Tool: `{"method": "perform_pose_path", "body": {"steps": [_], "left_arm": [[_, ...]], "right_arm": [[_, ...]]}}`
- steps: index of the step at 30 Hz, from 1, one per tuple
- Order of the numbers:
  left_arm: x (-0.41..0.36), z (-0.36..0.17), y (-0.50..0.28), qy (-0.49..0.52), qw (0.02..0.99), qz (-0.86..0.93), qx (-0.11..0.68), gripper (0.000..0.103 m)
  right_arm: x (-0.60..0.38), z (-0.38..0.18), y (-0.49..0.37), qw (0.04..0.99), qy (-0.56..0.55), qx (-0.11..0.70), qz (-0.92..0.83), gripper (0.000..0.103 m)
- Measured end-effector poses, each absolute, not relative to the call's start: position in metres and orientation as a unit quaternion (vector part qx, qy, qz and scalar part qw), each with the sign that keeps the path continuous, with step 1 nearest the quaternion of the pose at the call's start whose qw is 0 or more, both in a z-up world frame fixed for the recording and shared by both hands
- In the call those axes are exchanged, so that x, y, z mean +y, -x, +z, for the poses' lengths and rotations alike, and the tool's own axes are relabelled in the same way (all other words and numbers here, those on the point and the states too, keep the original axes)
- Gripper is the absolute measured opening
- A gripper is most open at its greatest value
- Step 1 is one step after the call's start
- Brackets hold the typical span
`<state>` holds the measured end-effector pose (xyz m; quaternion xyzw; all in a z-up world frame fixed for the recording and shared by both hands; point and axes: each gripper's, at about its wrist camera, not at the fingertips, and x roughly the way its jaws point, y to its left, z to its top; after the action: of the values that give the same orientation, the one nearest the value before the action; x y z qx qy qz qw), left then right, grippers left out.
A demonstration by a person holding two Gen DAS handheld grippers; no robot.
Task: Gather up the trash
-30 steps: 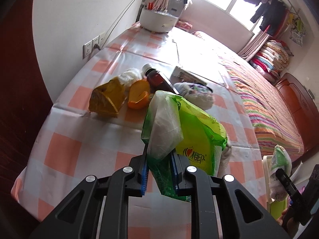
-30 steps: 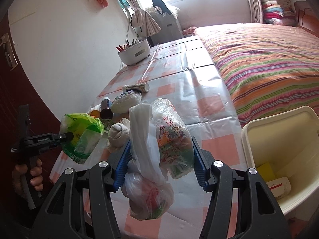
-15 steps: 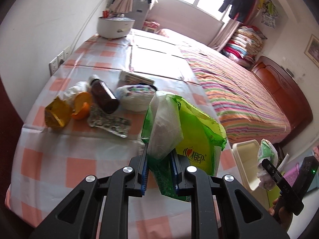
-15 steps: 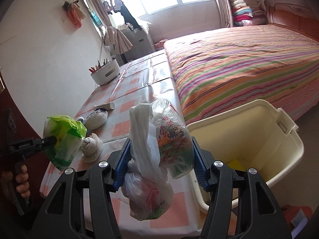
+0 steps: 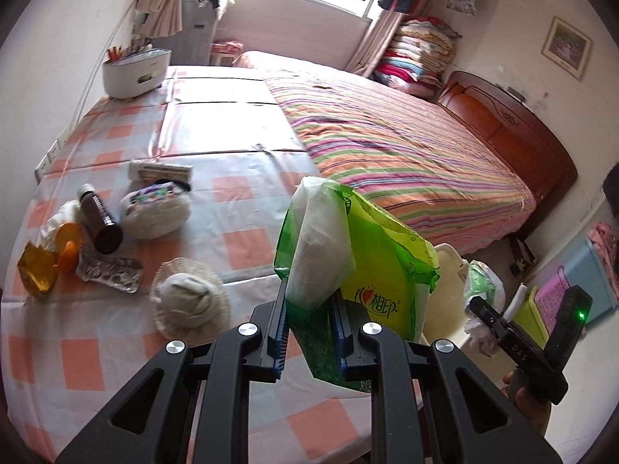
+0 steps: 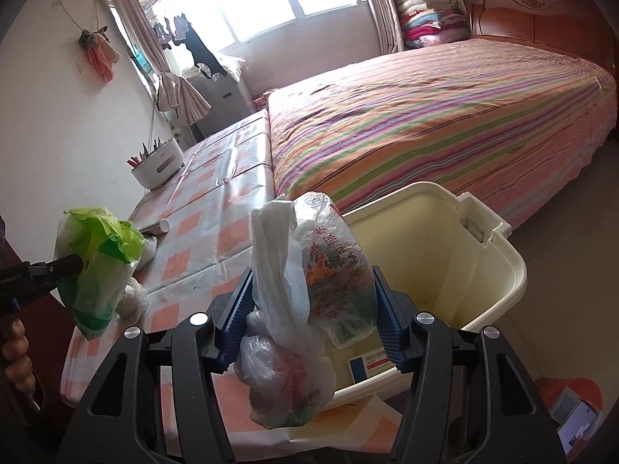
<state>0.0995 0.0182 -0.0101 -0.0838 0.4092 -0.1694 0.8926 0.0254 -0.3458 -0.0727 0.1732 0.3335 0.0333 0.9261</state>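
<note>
My left gripper [image 5: 309, 309] is shut on a green plastic bag [image 5: 371, 263] with white wrapping in it, held above the checked table's [image 5: 240, 201] near right edge. My right gripper [image 6: 313, 309] is shut on a clear knotted bag of rubbish [image 6: 309, 270], which hangs over the near rim of a cream bin [image 6: 483, 270] beside the table. On the table lie a brown bottle [image 5: 100, 219], an orange piece [image 5: 67, 247], a yellow wrapper [image 5: 35, 274], a foil blister sheet [image 5: 110, 272], a crumpled white wad [image 5: 189, 301] and a white pouch [image 5: 154, 212].
A striped bed [image 5: 406, 147] runs along the table's right side, with a wooden headboard [image 5: 514, 131] behind it. At the table's far end stands a white caddy [image 5: 135, 73]. A phone [image 6: 578, 425] lies on the floor by the bin. A hand [image 6: 17, 355] holds the left gripper's handle.
Both grippers have swung right, away from the trash on the table. The right one with its clear bag now hangs over the bin's rim; the left still holds the green bag.
</note>
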Motion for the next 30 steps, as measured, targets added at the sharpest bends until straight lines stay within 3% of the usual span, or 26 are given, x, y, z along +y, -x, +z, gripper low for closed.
{"method": "perform_pose_path", "body": {"steps": [12,30], "left_arm": [[-0.020,-0.003,-0.103,0.056,0.887,-0.202,0.411,0.018],[-0.069,-0.007,-0.108,0.018,0.873,-0.245,0.421,0.018]], "right_arm": [[-0.366,-0.075,-0.026,0.928,-0.178,0.329,0.010,0.066],[-0.393,-0.058,-0.008,0.934,-0.203,0.294,-0.013,0.067]]}}
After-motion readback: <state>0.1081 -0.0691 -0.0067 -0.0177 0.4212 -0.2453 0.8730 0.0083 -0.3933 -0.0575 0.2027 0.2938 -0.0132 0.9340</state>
